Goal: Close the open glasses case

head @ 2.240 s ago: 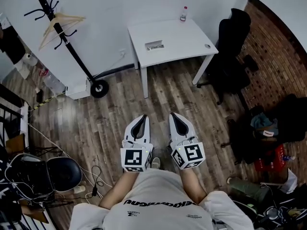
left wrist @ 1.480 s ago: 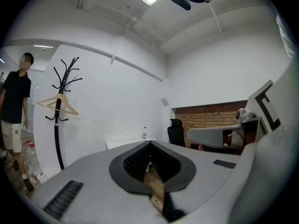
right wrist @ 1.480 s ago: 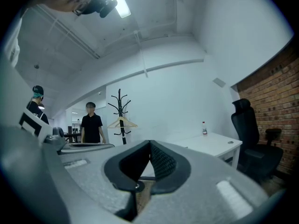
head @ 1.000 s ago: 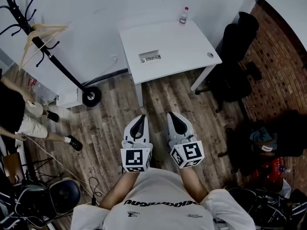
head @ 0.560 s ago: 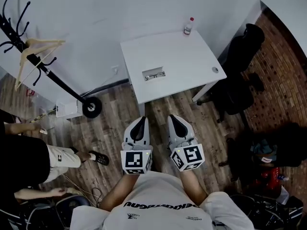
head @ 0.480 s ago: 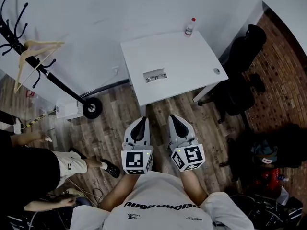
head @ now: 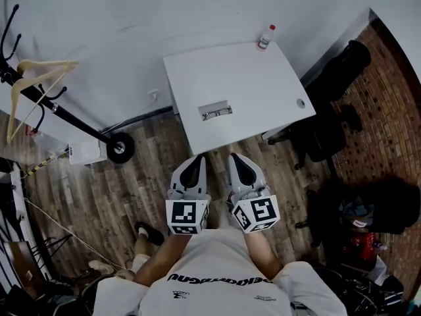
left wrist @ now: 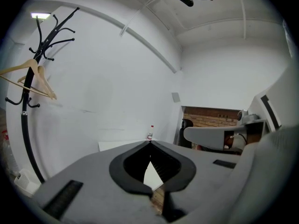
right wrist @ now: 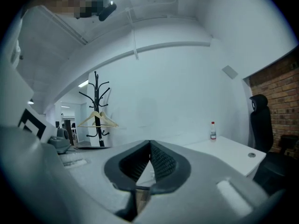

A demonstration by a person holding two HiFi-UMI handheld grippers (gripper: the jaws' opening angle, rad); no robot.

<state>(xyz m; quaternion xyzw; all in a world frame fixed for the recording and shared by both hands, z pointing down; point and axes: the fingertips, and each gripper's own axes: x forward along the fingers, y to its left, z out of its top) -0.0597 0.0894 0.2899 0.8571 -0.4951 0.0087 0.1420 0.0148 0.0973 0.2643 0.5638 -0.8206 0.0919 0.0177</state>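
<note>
Grey plastic with black ribbed pads, the left gripper (head: 199,158) has its jaws shut tip to tip. Its own view shows the pads meeting at a point (left wrist: 150,143) with nothing held between them. The right gripper (head: 233,157) is the same, and its view (right wrist: 149,143) shows ribbed pads touching at the tips around an empty hollow. From the head view both sit side by side over the wooden floor (head: 131,189), just short of the near edge of the white table (head: 263,91), each with its marker cube toward the person's white shirt.

Only the head view shows the glasses case (head: 215,110). It lies open on the table near the near-left edge, with the glasses resting in it and well clear of both grippers. In the two gripper views the gripper bodies cover that part of the tabletop, so the case cannot be seen there.

All three views show a small bottle (head: 266,37) (left wrist: 150,132) (right wrist: 213,130) upright at the table's far edge by the wall. The right gripper view and the head view also show a round hole (right wrist: 251,155) (head: 300,103) in the table's right side.

Left of the table stands a black coat rack (head: 62,112) (left wrist: 25,125) (right wrist: 97,106) with a wooden hanger (head: 39,65) (left wrist: 35,76) (right wrist: 97,119). Right of the table is a black chair (head: 329,91) (right wrist: 259,120) in front of a brick wall (head: 388,110) (right wrist: 275,106).
</note>
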